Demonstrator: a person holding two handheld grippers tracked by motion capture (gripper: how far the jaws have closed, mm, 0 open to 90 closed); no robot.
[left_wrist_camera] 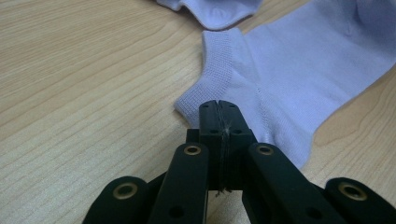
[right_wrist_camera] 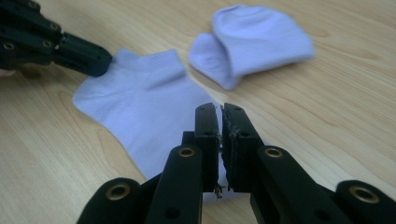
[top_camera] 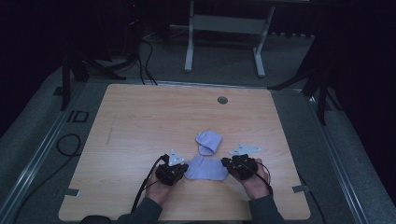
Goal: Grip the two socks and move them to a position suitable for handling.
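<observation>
Two socks, two claws, one surface (top_camera: 140,112).
Flat sock (top_camera: 205,169) pinched at both ends: left claw (top_camera: 183,170), right claw (top_camera: 226,163). Folded sock (top_camera: 208,141) just beyond, unobstructed.

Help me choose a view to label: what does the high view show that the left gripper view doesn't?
High view only: both hands, the right gripper at the flat sock's other end, the whole table, the floor and a stand behind it.
Left gripper view only: the left gripper's jaws shut on the flat sock's cuff edge, plus its knit.
Both: the flat sock, part of the folded sock.
</observation>
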